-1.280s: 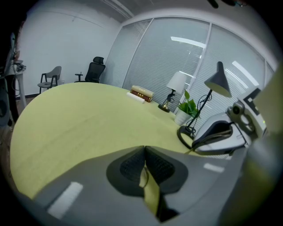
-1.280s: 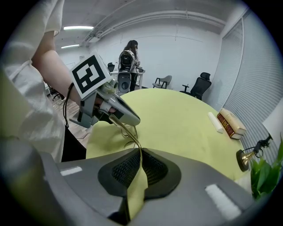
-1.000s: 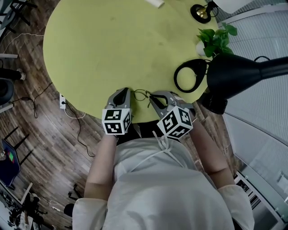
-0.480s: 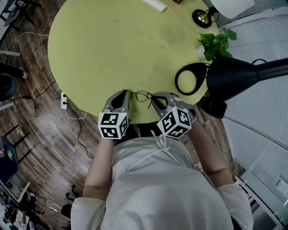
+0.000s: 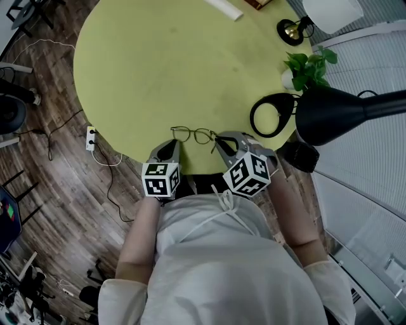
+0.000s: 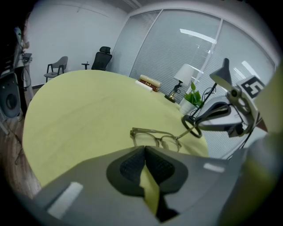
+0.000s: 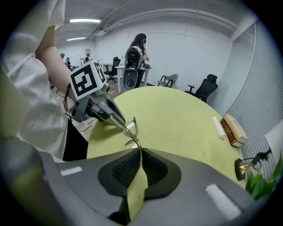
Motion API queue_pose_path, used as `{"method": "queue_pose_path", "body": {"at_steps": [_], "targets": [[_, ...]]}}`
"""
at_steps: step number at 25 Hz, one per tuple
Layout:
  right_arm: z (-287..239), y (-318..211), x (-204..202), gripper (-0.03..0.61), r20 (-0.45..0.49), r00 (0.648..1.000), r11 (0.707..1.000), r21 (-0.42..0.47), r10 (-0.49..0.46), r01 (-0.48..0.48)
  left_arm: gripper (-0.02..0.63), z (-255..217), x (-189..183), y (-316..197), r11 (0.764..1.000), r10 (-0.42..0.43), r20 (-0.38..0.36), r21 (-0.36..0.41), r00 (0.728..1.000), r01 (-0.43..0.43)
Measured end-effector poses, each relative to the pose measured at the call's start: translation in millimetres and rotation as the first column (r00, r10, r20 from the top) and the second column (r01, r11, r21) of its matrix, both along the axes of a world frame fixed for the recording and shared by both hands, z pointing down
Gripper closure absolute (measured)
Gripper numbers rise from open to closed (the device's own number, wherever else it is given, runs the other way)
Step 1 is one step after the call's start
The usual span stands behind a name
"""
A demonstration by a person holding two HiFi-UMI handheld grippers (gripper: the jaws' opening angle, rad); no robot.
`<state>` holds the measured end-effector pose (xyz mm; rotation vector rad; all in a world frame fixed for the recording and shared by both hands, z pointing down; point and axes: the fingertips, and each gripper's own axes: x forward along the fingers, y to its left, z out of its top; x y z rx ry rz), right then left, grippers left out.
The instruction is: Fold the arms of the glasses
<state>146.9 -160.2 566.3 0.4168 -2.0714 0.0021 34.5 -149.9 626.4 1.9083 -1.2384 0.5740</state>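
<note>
Thin-rimmed glasses lie near the front edge of the round yellow-green table. My right gripper is shut on the end of one arm; in the right gripper view that thin arm runs straight in between the pads of the right gripper. My left gripper is shut and holds nothing. It sits just short of the frame's left end, over the table edge. In the left gripper view the glasses lie a little ahead of the left gripper. Whether the other arm is folded is unclear.
A black desk lamp hangs over the right side, its ring base on the table. A potted plant, a brass lamp, a book and a white roll stand along the far edge. A person stands beyond the table.
My left gripper has drawn back from the glasses toward the table edge. The right gripper has stayed shut on the arm. The frame now lies more broadside.
</note>
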Motion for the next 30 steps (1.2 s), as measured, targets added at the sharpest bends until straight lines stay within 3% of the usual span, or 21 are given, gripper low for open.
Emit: {"method": "queue_pose_path", "body": {"at_steps": [9, 15, 21, 30], "targets": [[-3, 4, -7, 0.561, -0.062, 0.997, 0.998, 0.031, -0.049, 0.051, 0.606, 10, -1, -4, 0.993, -0.018, -0.016, -0.117, 1.0, 0.016], [0, 3, -19, 0.561, -0.099, 0.992, 0.996, 0.029, -0.085, 0.088, 0.606, 10, -2, -3, 0.994, -0.017, -0.015, -0.109, 1.0, 0.015], [6, -4, -35, 0.56, -0.133, 0.991, 0.999, -0.016, -0.03, 0.028, 0.606, 9, -3, -3, 0.995, -0.014, -0.007, -0.102, 1.0, 0.014], [27, -9, -62, 0.561, -0.184, 0.982, 0.998, -0.051, -0.046, 0.037, 0.606, 9, -3, -3, 0.994, -0.018, -0.011, -0.105, 1.0, 0.017]]}}
